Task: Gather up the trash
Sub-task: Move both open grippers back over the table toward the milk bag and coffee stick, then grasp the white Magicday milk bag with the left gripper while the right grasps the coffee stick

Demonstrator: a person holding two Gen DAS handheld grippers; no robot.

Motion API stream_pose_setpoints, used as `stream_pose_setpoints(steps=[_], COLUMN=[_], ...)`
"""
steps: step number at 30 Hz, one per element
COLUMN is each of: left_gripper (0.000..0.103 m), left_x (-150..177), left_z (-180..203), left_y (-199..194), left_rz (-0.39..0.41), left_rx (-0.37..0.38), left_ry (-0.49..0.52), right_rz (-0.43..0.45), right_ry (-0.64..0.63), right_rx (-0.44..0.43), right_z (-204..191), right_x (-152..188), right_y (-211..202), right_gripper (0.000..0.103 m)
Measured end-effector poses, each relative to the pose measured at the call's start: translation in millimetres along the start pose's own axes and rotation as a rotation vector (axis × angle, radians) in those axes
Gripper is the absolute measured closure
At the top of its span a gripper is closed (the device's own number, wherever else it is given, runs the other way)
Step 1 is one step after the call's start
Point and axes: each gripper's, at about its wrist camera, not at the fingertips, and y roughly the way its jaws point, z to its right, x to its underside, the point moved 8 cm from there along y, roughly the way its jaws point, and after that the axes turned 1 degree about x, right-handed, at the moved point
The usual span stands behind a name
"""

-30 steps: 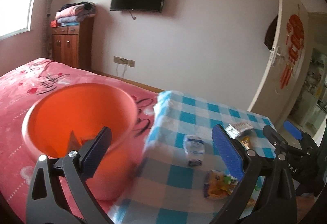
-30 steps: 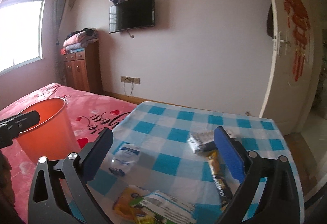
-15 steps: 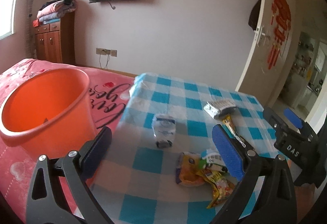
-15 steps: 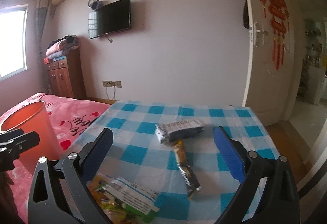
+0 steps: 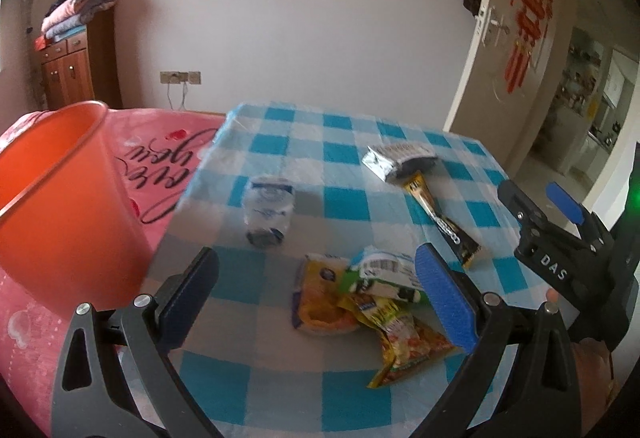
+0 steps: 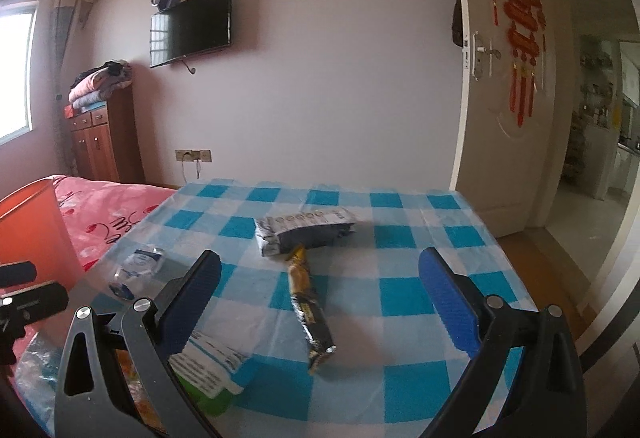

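Trash lies on a blue-and-white checked tablecloth (image 5: 348, 154). A crushed clear bottle (image 5: 267, 210) is at its left, a silver-and-black packet (image 5: 394, 158) at the far side, and a long black-and-gold wrapper (image 5: 444, 218) is below the packet. A heap of yellow and green wrappers (image 5: 372, 298) sits nearest. My left gripper (image 5: 316, 298) is open above the heap, empty. My right gripper (image 6: 320, 298) is open over the long wrapper (image 6: 310, 314), empty, with the packet (image 6: 304, 230) beyond. An orange bucket (image 5: 60, 206) stands left of the table on the bed.
A pink bedspread (image 5: 160, 154) lies under the bucket. A wooden cabinet (image 6: 104, 142) with folded clothes and a wall TV (image 6: 191, 24) are at the back. An open white door (image 6: 504, 98) stands right of the table. The right gripper (image 5: 560, 238) shows at the left view's right edge.
Both grippers swung right, away from the bucket and over the table. The bucket slid to the left edge of both views, and the wrappers came nearer and more central.
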Motion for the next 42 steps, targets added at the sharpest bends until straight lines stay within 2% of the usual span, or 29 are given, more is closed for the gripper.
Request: stream_pose_setpoints(steps=[10,19,32,42], left_gripper=[0.004,0.004,0.004,0.005], left_x=[14,17,-15,-23], left_z=[20,21,-43,-48], left_y=[24,44,81,134], left_rz=[-0.078,-0.14,-0.156,-0.218], left_rx=[-0.004,0.006,-0.086,-0.094], left_ry=[0.062,0.06,-0.008,0.029], right_rz=[-0.006,-0.091,-0.245,-0.314], right_ry=[0.01,0.07,0.219,0.233], right_rx=[0.025,0.008,-0.111,-0.197], right_z=[21,37,51,42], right_x=[11,27,47,47], right_y=[10,31,58,77], right_gripper=[0.005,0.005,0.005,0.005])
